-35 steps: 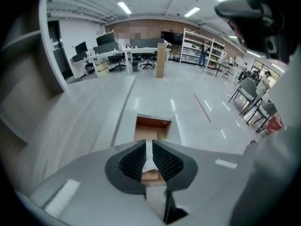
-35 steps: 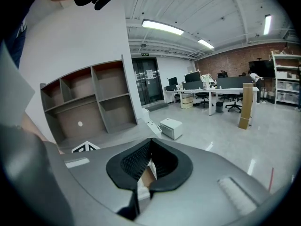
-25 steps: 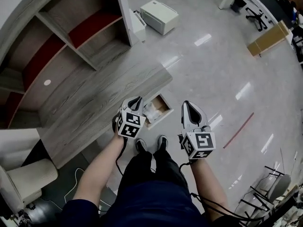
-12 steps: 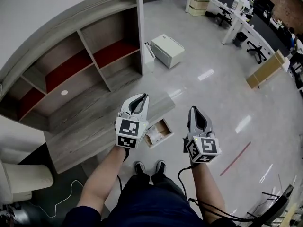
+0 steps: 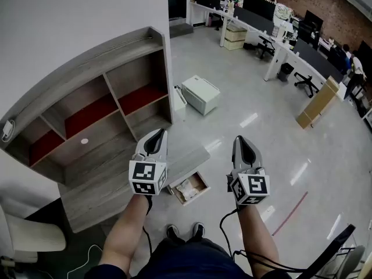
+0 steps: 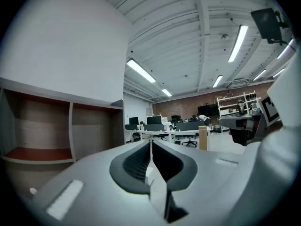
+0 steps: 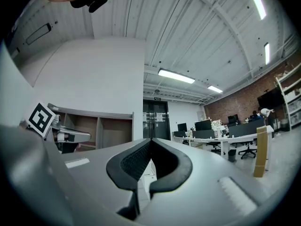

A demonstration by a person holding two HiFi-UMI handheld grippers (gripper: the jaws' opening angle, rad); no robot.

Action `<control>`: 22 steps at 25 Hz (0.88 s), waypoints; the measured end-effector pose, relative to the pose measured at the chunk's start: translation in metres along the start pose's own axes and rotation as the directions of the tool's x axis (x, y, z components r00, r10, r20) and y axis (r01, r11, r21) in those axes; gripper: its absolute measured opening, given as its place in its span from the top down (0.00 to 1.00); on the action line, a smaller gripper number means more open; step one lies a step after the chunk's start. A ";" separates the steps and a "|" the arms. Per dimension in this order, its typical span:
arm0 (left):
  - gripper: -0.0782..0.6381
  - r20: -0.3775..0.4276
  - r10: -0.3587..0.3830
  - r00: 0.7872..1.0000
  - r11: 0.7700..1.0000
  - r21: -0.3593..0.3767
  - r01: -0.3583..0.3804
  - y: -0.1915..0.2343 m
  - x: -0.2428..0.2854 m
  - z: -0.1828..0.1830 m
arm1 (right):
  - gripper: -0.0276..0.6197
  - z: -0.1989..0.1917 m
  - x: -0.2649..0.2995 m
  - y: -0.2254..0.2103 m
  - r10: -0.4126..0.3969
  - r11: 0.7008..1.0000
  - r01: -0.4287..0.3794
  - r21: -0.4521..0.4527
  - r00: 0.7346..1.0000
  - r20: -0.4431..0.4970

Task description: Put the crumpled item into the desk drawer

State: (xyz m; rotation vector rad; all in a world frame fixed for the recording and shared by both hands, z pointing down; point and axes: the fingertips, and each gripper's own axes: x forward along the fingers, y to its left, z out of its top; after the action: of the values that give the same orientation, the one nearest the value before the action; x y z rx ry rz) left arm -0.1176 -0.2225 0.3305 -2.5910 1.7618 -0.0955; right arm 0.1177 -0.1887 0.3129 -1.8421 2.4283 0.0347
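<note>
In the head view the desk drawer [image 5: 199, 193] stands pulled out below the wooden desk [image 5: 110, 182], and the pale crumpled item [image 5: 187, 188] lies inside it. My left gripper [image 5: 158, 132] is raised above the desk edge, jaws shut and empty. Level with it to the right, my right gripper [image 5: 239, 139] hangs over the floor, also shut and empty. Both gripper views look out horizontally across the office; in each, the gripper's tips, left [image 6: 151, 141] and right [image 7: 151, 140], meet with nothing between them.
A wooden shelf unit [image 5: 96, 106] with red-lined compartments rises behind the desk. A white box-like cabinet [image 5: 201, 94] stands on the shiny floor beyond. Office desks and chairs [image 5: 273, 34] fill the far right; a cardboard box [image 5: 317, 102] stands there.
The head view has tilted upward, so the desk and drawer slid down the frame. Both grippers rose and now point forward instead of down. The crumpled item stays in the drawer.
</note>
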 end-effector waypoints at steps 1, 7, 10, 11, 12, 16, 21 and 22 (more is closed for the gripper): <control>0.87 0.010 0.009 1.000 1.000 -0.010 -0.008 0.002 -0.001 0.005 | 0.95 0.005 0.000 0.000 0.002 1.000 -0.002 -0.002 1.000 0.008; 0.87 0.045 0.028 0.999 0.999 -0.042 -0.026 0.003 -0.007 0.021 | 0.95 0.025 0.002 0.006 0.033 0.999 -0.032 -0.019 0.999 0.043; 0.87 0.056 0.028 0.998 0.999 -0.043 -0.025 0.005 -0.006 0.027 | 0.95 0.030 0.005 0.010 0.045 0.999 -0.044 -0.029 0.998 0.051; 0.87 0.058 0.029 0.998 0.999 -0.042 -0.027 0.006 -0.005 0.029 | 0.95 0.031 0.006 0.010 0.048 0.998 -0.046 -0.030 0.997 0.053; 0.87 0.059 0.032 0.998 0.999 -0.043 -0.030 0.007 -0.005 0.030 | 0.95 0.032 0.006 0.011 0.051 0.998 -0.049 -0.031 0.997 0.054; 0.87 0.072 0.036 0.997 0.998 -0.057 -0.032 0.007 -0.007 0.035 | 0.95 0.036 0.006 0.013 0.059 0.998 -0.057 -0.032 0.997 0.058; 0.87 0.085 0.013 0.996 0.998 -0.068 -0.007 -0.002 -0.008 0.045 | 0.95 0.047 -0.003 0.014 0.055 0.998 -0.053 -0.035 0.996 0.066; 0.87 0.086 0.010 0.996 0.998 -0.069 -0.004 -0.004 -0.009 0.045 | 0.95 0.046 -0.006 0.014 0.056 0.998 -0.053 -0.036 0.996 0.063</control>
State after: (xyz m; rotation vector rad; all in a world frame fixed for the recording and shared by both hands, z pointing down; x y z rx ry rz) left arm -0.1151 -0.2139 0.2850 -2.5917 1.7755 0.0770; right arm 0.1088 -0.1757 0.2666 -1.7594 2.4486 0.1379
